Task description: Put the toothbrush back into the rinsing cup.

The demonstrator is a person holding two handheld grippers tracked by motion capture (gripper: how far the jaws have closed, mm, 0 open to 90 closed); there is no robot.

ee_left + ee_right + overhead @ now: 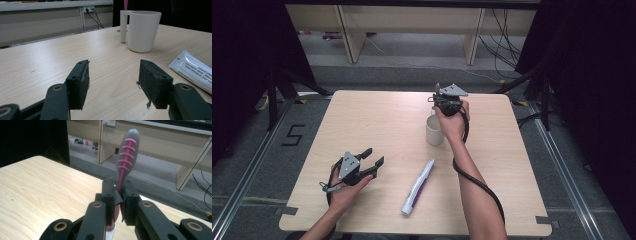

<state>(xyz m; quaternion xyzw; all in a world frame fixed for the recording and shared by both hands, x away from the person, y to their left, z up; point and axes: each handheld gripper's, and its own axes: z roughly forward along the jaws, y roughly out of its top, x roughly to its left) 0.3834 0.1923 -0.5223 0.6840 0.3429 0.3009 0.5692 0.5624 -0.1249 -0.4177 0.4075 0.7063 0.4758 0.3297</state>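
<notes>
A white mug (435, 131) (142, 30) stands upright past the table's middle. My right gripper (439, 94) (119, 192) hovers just beyond and above it, shut on a grey toothbrush with pink ribs (126, 152). The handle points up, and a pink part of the toothbrush (125, 3) shows above the mug's rim. A white toothpaste tube (418, 186) (192, 70) lies flat near the front middle. My left gripper (374, 156) (113, 75) is open and holds nothing. It sits low at the front left, aimed toward the mug.
The wooden table (362, 115) has bare room on its left half and far right. Beyond its far edge are desk legs (349, 35) and cables (504, 45) on the floor. Dark stands (277, 85) flank both sides.
</notes>
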